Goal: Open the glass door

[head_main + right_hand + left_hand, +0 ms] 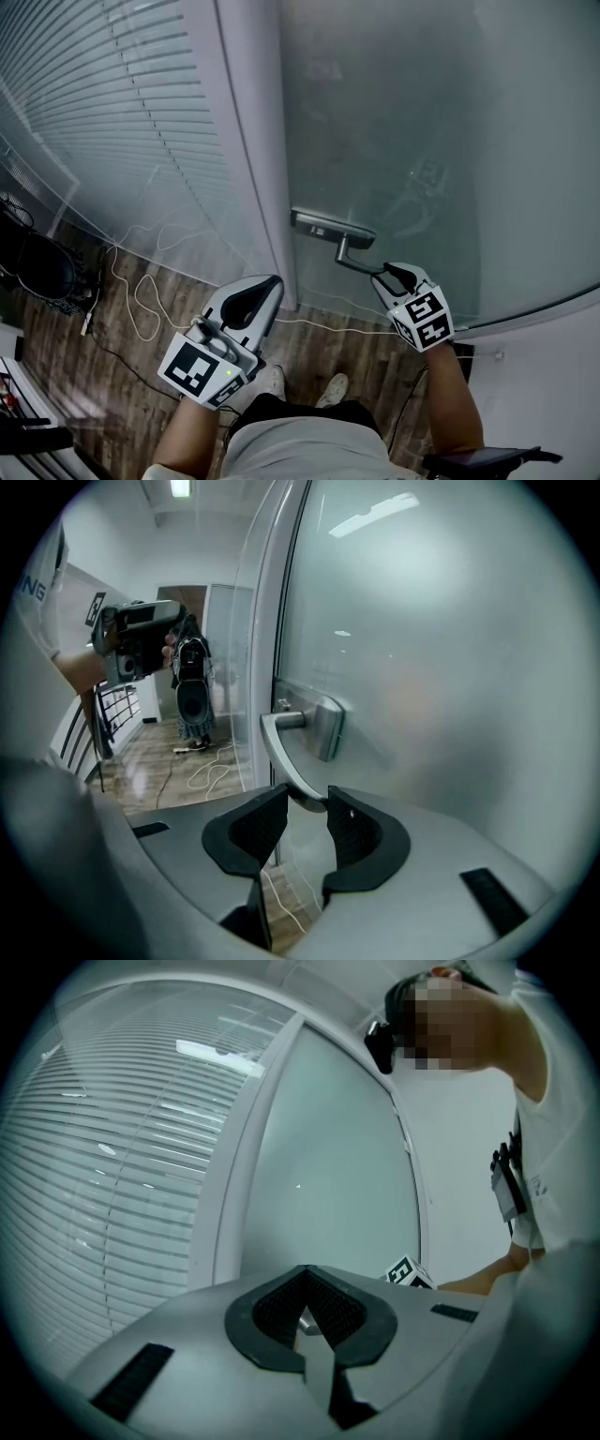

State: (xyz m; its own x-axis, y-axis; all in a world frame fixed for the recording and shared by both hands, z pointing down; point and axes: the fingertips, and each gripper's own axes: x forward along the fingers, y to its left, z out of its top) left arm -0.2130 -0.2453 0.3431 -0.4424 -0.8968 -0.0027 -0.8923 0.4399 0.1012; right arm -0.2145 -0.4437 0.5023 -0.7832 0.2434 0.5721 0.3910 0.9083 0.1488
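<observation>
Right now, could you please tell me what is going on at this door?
A person stands at the glass door with a gripper in each hand. The right gripper has its jaws apart around the tip of the door handle, not clearly clamped yet. The left gripper is shut, empty and off to the side.

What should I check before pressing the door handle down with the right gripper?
1. Lever end between the right gripper tips: ok.
2. Pads pressing on the lever: cannot tell.
3. Glass door unlatched: not ok, it sits closed against the frame.
4. Left gripper clear of the door: ok, shut, empty, off the glass.
5. White cable clear of the door's swing: cannot tell; it lies on the floor by the frame.
</observation>
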